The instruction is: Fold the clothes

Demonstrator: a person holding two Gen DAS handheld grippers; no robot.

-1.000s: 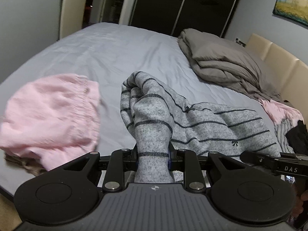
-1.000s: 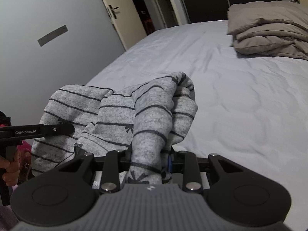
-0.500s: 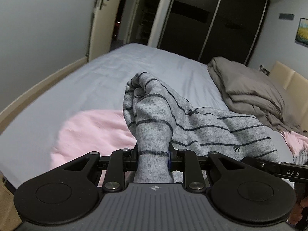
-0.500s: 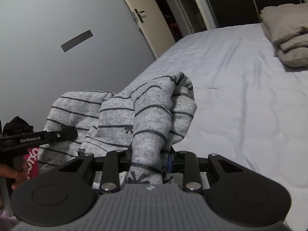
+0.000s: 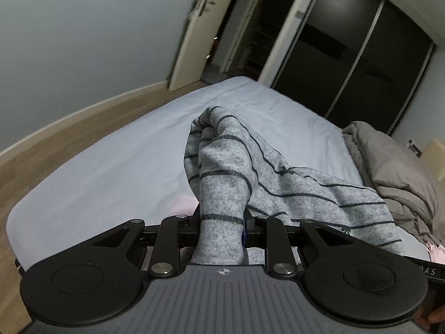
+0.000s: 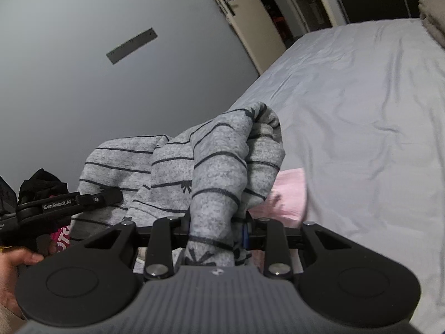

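A grey knit garment with thin dark stripes [image 5: 222, 172] hangs above the pale blue bed [image 5: 111, 167], stretched between both grippers. My left gripper [image 5: 221, 224] is shut on a bunched end of it, the cloth rising in a fold ahead of the jaws. My right gripper [image 6: 217, 226] is shut on the other end of the striped garment [image 6: 217, 167]. In the right wrist view the left gripper [image 6: 109, 196] shows at the left, held by a hand [image 6: 19, 261]. A pink garment [image 6: 286, 194] lies on the bed beneath, mostly hidden by the grey cloth.
A folded taupe duvet [image 5: 395, 167] lies at the bed's right side. A sliver of pink cloth [image 5: 183, 204] shows under the garment. Wooden floor [image 5: 69, 139], a grey wall, an open door [image 5: 194, 27] and dark wardrobe doors [image 5: 347, 64] surround the bed. Black and magenta items [image 6: 41, 186] sit at far left.
Both grippers swung sideways across the bed with the striped garment still held. The pink garment slid under the grey cloth and nearly out of the left view; floor and wall came into view.
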